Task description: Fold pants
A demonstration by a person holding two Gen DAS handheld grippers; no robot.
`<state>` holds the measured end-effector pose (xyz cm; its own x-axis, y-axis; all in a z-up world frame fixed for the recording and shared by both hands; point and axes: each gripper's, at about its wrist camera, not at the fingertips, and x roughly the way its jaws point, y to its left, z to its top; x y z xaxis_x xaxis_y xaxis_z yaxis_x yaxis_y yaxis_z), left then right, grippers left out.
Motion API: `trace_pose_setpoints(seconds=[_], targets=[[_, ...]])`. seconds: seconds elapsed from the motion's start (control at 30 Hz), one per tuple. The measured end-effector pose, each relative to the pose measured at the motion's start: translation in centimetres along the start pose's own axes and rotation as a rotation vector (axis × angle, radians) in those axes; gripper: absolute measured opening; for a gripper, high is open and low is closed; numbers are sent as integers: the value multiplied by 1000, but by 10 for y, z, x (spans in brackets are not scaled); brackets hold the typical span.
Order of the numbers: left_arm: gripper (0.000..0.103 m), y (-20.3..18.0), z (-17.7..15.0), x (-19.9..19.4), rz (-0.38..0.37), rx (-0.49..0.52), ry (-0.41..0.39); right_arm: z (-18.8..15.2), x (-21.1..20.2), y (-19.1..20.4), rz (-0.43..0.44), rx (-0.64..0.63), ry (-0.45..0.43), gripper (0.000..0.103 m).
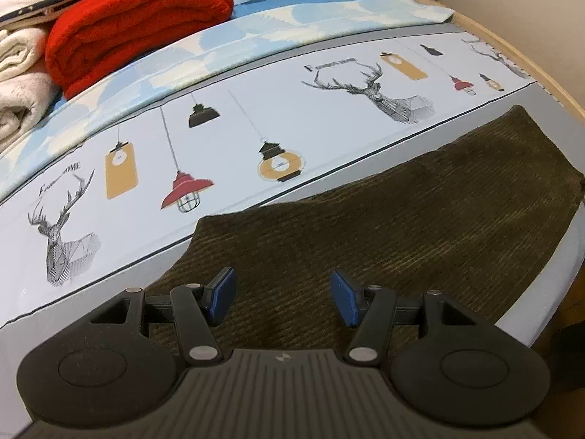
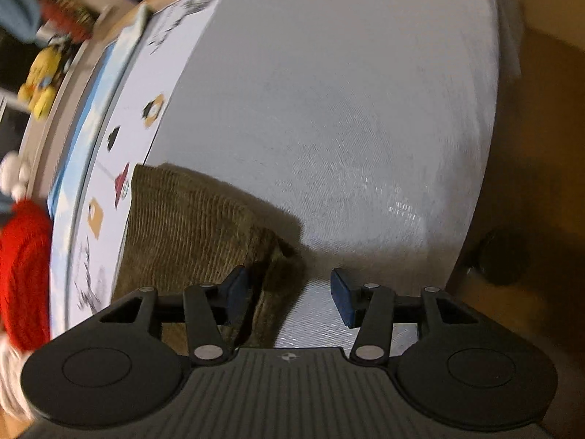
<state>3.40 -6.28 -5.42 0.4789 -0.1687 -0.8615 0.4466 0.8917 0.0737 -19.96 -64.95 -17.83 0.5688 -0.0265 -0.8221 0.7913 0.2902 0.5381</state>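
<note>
Folding looks partly done: dark olive corduroy pants (image 1: 384,226) lie doubled, left gripper (image 1: 283,298) and right gripper (image 2: 289,298) both wide, empty.

Quick headcount: one pair of brown corduroy pants (image 1: 384,226), lying flat on one bed sheet (image 1: 256,117). Using the pants as the landmark: beyond them the sheet's print shows two full deer heads (image 1: 380,91), plus what looks like part of a third at the far right edge, hard to say with the fisheye warp. Printed lamps beyond the pants, I count eight or so. Further past the pants, up-left: one red folded blanket (image 1: 135,22) and two cream ones (image 1: 18,80) stacked beside it. Two grippers total, left gripper (image 1: 283,298) and right gripper (image 2: 289,298), each with two blue pads.
</note>
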Motion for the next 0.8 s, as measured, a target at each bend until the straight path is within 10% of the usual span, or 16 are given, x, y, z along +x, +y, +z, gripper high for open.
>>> trace_pose_setpoints(seconds=[0.27,0.33,0.43,0.63,0.8], targets=[[63,3,-13,-8,7,24,-1,-8,8,22,-18,42,-25,51],[63,7,-16,-11,8,19,-5,-7,13,29,-55,27,-50,23],[63,19,-17,-16,20,-17,-16,-12,4,36,-77,35,-95,20],[63,60,-22,-27,69,-154,-34,-68,-38,135,-125,-387,-353,19],[63,96,-31,-38,117,-242,-49,-193,-74,243,-1,-878,-555,19]])
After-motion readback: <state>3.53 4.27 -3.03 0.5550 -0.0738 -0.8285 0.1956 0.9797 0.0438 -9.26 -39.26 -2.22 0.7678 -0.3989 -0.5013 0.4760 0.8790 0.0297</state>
